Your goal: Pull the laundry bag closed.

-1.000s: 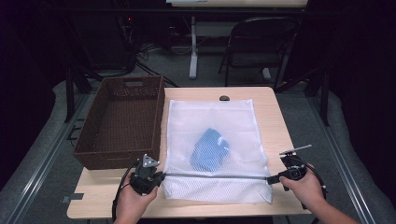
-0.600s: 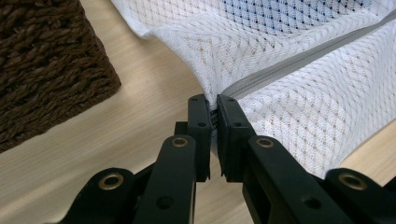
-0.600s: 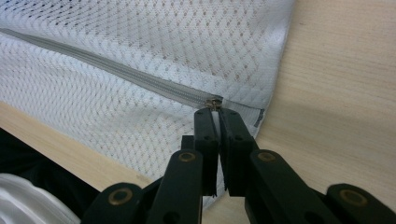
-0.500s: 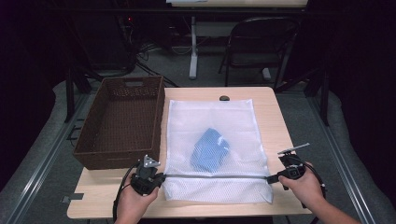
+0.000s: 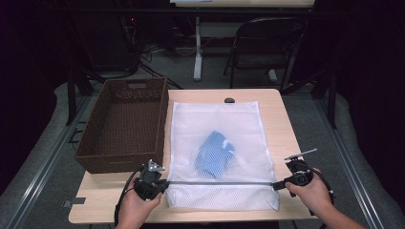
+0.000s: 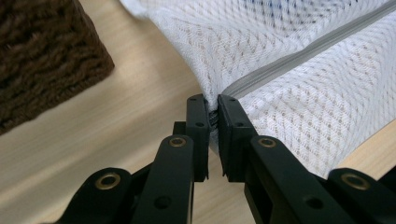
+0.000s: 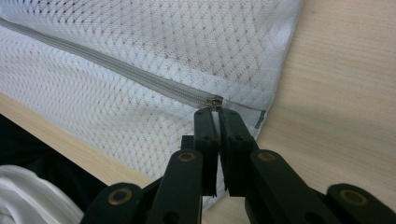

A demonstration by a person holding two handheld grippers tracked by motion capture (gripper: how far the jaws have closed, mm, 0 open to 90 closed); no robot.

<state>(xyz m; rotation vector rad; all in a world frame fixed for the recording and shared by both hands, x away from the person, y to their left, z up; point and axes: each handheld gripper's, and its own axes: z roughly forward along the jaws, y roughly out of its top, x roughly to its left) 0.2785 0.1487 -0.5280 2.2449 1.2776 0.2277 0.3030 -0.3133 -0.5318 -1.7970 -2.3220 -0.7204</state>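
Pinching the mesh bag (image 5: 217, 143) taut: our left gripper (image 6: 212, 105) clamps its zip end, right gripper (image 7: 214, 112) clamps the zipper pull (image 7: 214, 102).

Both hands grip their tools low and level: left tool (image 5: 161, 183) and right tool (image 5: 278, 184) clamped shut, facing each other.

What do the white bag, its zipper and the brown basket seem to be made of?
White bag: probably synthetic mesh, since holes cover the translucent fabric. Zipper: grey woven tape with a seemingly metal slider. Brown basket: woven wicker or an imitation, matte with a braided texture.
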